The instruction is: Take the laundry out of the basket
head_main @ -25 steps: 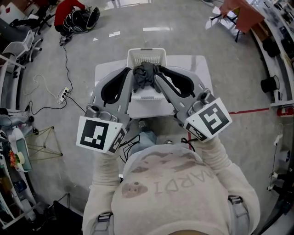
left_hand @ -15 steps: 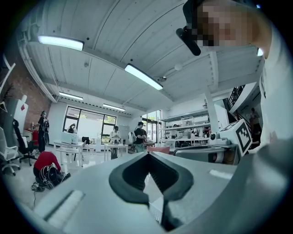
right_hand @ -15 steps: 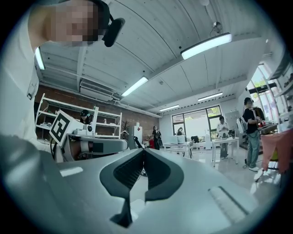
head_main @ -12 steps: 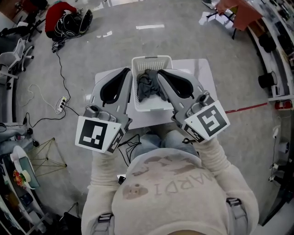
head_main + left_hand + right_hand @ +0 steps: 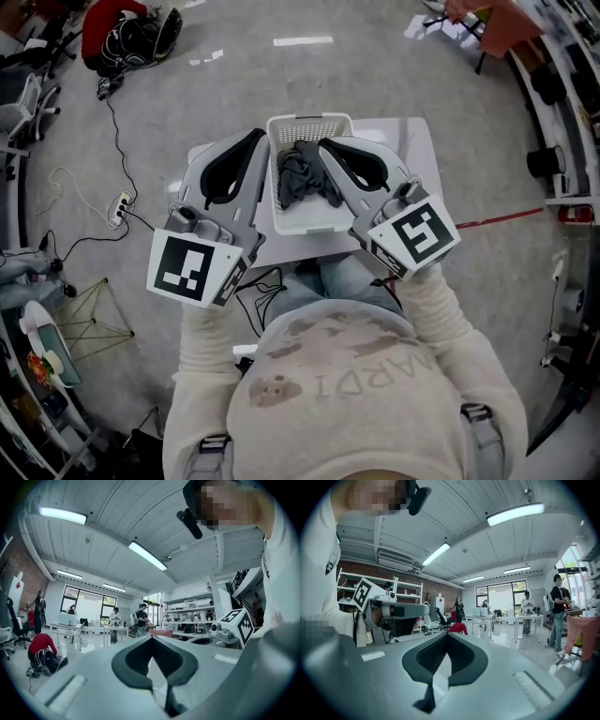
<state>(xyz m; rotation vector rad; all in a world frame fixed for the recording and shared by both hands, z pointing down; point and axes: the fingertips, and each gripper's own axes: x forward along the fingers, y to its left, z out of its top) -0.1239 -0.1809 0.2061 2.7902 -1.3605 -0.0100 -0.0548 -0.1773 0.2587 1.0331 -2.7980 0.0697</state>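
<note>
A white slatted basket (image 5: 307,120) stands on a small white table (image 5: 417,150) in the head view. Dark grey laundry (image 5: 298,178) lies crumpled inside it. My left gripper (image 5: 260,139) hangs just outside the basket's left wall, jaws shut with nothing in them. My right gripper (image 5: 324,143) reaches over the basket's right side, its tip just above the laundry, also shut and empty. In the left gripper view the left gripper (image 5: 151,637) has its tips meeting, and a bit of basket mesh shows through the gap. The right gripper (image 5: 446,633) looks the same in its own view.
A power strip (image 5: 119,204) and cables lie on the floor to the left, and a red and black bag (image 5: 122,28) sits at the far left. A red tape line (image 5: 506,220) crosses the floor at right. Several people stand at distant desks.
The head view has shifted, so basket and table sit nearer me. Both grippers stay shut beside the basket, and the laundry that showed between their tips now lies lower in the basket.
</note>
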